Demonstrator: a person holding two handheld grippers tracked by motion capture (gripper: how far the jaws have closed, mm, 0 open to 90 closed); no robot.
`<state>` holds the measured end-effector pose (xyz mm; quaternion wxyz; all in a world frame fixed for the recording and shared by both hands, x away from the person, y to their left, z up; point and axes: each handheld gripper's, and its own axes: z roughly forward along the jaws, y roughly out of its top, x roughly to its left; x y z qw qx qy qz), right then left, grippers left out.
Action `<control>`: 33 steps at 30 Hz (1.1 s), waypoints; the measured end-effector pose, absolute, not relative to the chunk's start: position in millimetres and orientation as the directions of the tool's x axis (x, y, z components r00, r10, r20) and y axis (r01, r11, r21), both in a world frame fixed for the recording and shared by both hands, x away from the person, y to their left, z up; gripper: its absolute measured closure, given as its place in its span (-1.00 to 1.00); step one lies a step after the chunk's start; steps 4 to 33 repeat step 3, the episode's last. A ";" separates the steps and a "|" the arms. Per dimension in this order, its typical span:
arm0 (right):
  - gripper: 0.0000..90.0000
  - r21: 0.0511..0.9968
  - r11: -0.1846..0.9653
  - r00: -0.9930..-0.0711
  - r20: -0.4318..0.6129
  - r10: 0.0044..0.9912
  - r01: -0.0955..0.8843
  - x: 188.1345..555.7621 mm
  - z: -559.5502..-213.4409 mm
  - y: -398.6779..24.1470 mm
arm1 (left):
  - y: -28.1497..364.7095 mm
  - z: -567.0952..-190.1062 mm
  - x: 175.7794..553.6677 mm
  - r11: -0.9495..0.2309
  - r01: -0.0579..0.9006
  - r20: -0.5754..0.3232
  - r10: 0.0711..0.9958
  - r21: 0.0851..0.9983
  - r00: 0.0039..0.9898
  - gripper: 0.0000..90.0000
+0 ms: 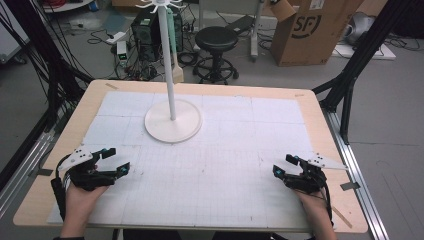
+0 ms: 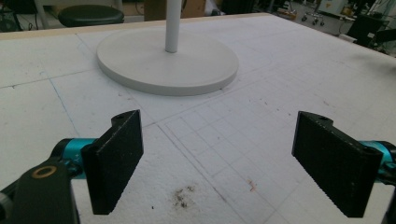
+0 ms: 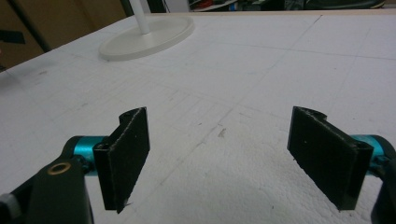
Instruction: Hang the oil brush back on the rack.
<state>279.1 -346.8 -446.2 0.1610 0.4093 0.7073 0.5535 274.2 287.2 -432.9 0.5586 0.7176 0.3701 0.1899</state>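
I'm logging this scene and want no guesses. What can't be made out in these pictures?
- White pole stand with round base: in the high view the hooks at its top are cut by the upper edge; both gripper views crop the pole.
- Left gripper and right gripper: the person's hands cover their grips.
- Floor clutter behind the wooden table: too small to identify.

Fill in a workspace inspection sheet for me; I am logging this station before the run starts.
Surface: white gridded mat on a wooden table, with small dark specks near the left gripper.
Job's things: white stand, round base with upright pole, hook ring on top; nothing hangs on it.
Clutter: nothing seen on the mat.
Grippers: left gripper and right gripper rest at the near corners, jaws wide apart, holding nothing.
Cables: a black cable trails from each gripper; loose cables lie on the floor behind.
Surroundings: black stool, cardboard box, computer tower.
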 end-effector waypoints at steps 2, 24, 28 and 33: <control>-0.55 0.915 0.046 -0.611 0.230 0.758 0.401 279.0 -446.2 -346.9 | 286.8 -433.1 274.5 -0.100 0.321 -0.144 0.743 0.942 0.654 -0.62; -0.55 0.916 0.049 -0.612 0.227 0.758 0.399 279.0 -446.1 -347.0 | 286.5 -433.1 274.4 -0.100 0.322 -0.144 0.743 0.941 0.654 -0.62; -0.55 0.916 0.049 -0.612 0.227 0.758 0.399 279.0 -446.1 -347.0 | 286.5 -433.1 274.4 -0.100 0.322 -0.144 0.743 0.941 0.654 -0.62; -0.55 0.916 0.049 -0.612 0.227 0.758 0.399 279.0 -446.1 -347.0 | 286.5 -433.1 274.4 -0.100 0.322 -0.144 0.743 0.941 0.654 -0.62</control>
